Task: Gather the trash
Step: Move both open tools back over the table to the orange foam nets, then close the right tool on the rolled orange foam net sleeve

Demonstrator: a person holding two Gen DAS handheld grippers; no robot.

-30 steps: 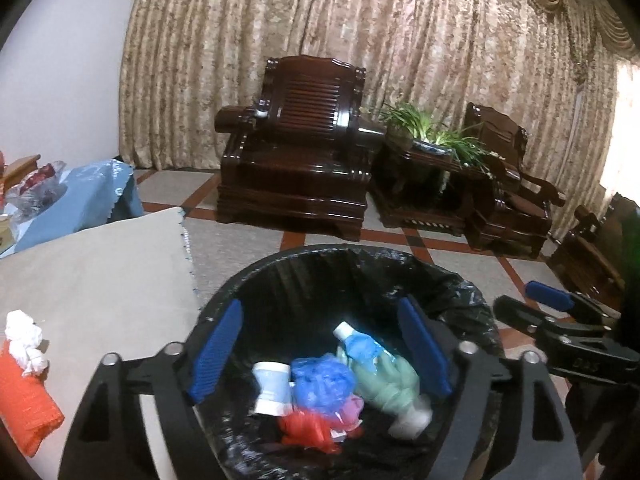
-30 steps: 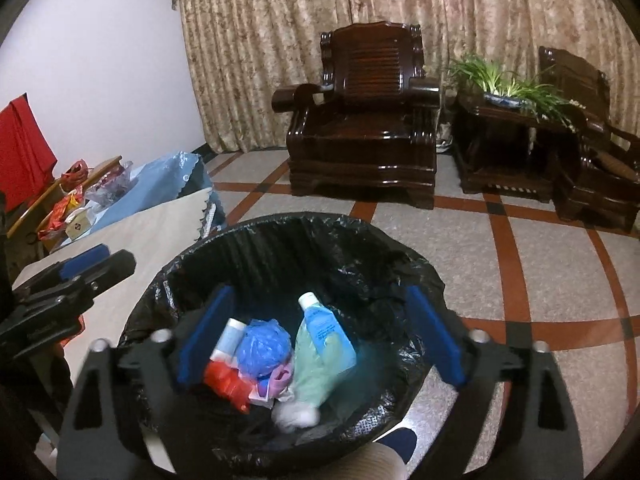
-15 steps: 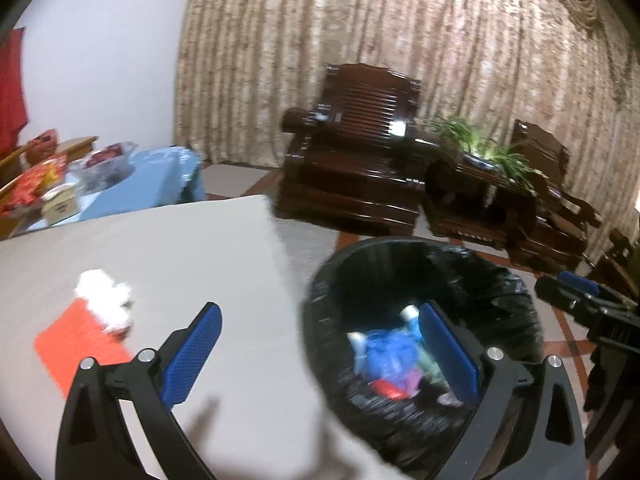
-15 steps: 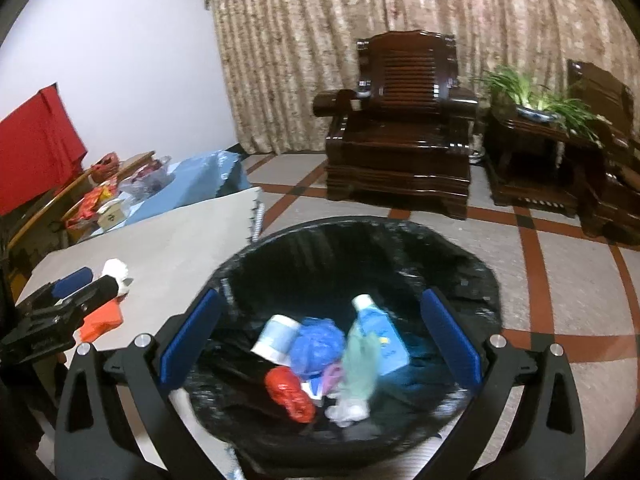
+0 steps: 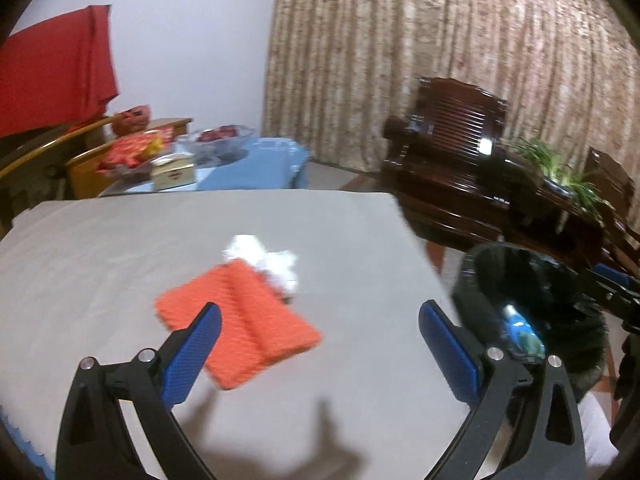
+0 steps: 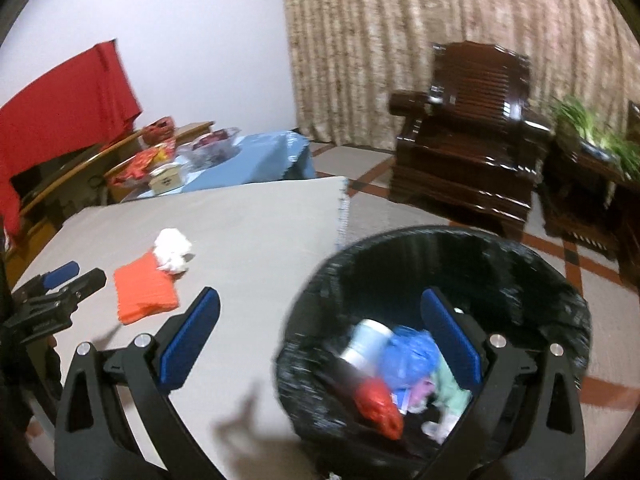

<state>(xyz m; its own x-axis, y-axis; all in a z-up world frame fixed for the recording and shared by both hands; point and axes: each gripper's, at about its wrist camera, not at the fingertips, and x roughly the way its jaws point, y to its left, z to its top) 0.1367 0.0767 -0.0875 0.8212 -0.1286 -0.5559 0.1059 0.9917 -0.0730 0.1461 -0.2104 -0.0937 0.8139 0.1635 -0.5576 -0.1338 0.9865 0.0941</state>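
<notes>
An orange folded cloth (image 5: 240, 320) lies on the beige table (image 5: 120, 240), with a crumpled white tissue (image 5: 264, 260) at its far corner. My left gripper (image 5: 320, 344) stands open just short of the cloth, nothing between its blue pads. A black-lined trash bin (image 6: 440, 280) sits beside the table's right edge, holding a blue bag, a red wad, a bottle and other scraps. My right gripper (image 6: 320, 336) is open and empty, straddling the bin's near-left rim. In the right wrist view the cloth (image 6: 144, 292) and tissue (image 6: 172, 252) lie left of it, with the left gripper (image 6: 68, 280) beyond.
A blue-covered side table (image 6: 256, 156) with snack packs and a box stands behind the beige table. A red cloth (image 5: 52, 80) hangs at far left. Dark wooden armchairs (image 6: 472, 140) and a potted plant (image 5: 560, 168) stand before the curtain. The floor is tiled with red stripes.
Both grippers have swung left, away from above the bin toward the table. The orange cloth and tissue now lie ahead of the left gripper; both jaws stand slightly wider.
</notes>
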